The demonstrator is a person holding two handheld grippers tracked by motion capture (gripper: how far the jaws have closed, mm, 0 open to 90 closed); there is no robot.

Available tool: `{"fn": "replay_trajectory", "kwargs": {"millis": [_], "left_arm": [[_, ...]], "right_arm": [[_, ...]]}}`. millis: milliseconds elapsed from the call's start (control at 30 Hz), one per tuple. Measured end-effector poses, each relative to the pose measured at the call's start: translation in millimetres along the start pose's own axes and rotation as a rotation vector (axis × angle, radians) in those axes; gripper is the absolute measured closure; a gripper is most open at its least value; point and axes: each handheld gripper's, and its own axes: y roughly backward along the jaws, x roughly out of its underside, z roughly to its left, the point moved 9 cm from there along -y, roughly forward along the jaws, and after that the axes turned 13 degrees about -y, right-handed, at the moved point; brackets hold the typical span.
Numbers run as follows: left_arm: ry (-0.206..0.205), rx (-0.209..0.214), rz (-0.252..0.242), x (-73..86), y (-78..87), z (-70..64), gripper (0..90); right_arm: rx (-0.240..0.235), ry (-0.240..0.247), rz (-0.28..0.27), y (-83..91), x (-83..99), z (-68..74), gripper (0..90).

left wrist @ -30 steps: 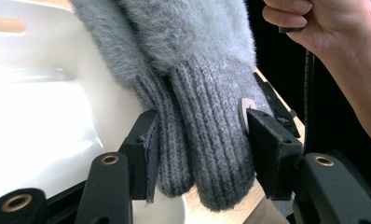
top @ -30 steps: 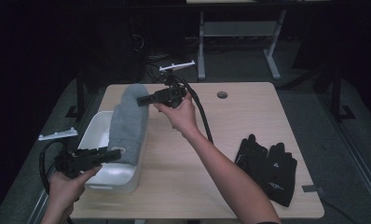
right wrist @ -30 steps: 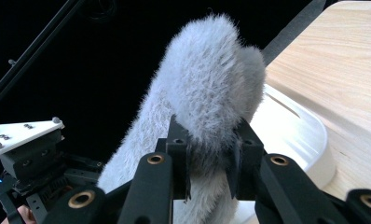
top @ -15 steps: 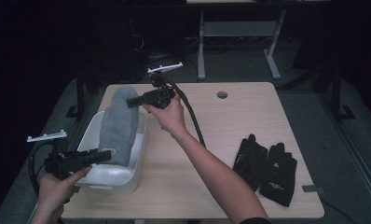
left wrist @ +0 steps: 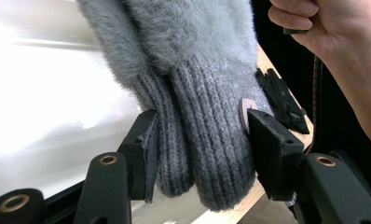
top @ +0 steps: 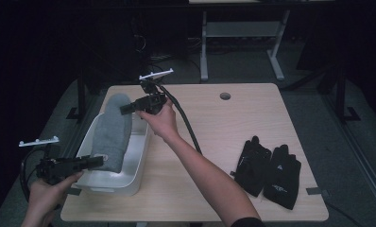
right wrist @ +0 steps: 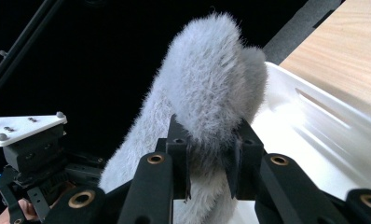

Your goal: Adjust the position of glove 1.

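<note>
Pale wood tabletop against a dark room: at the near edge the left gripper (top: pixel 94 162) has its jaws pressed on the ribbed cuff of a grey fuzzy mitten (top: pixel 111 133) — stretched lengthwise over a white bin (top: pixel 129 174). Farther back, the right gripper (top: pixel 124 109) pinches the mitten's fluffy tip. Black gloves (top: pixel 268 170) lie well apart, to the right.

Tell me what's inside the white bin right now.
Grey fuzzy mittens hang partly in the bin, held at the cuffs by the left gripper and at the tips by the right gripper. They cover the floor beneath.
</note>
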Motion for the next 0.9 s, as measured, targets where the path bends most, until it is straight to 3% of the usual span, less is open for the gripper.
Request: {"fn": "replay_trajectory", "kwargs": {"millis": [433,900], "left_arm": [[0.03,-0.015,0.044,20.8,-1.6,18.5,46.2],[0.059,-0.041,0.105,40.6,-8.1,28.2,46.2]], "right_arm": [[0.015,-0.019,0.041,-27.3,9.5,-13.8,73.4],[0.036,-0.056,0.086,-46.8,25.1,-33.2,73.4]]}}
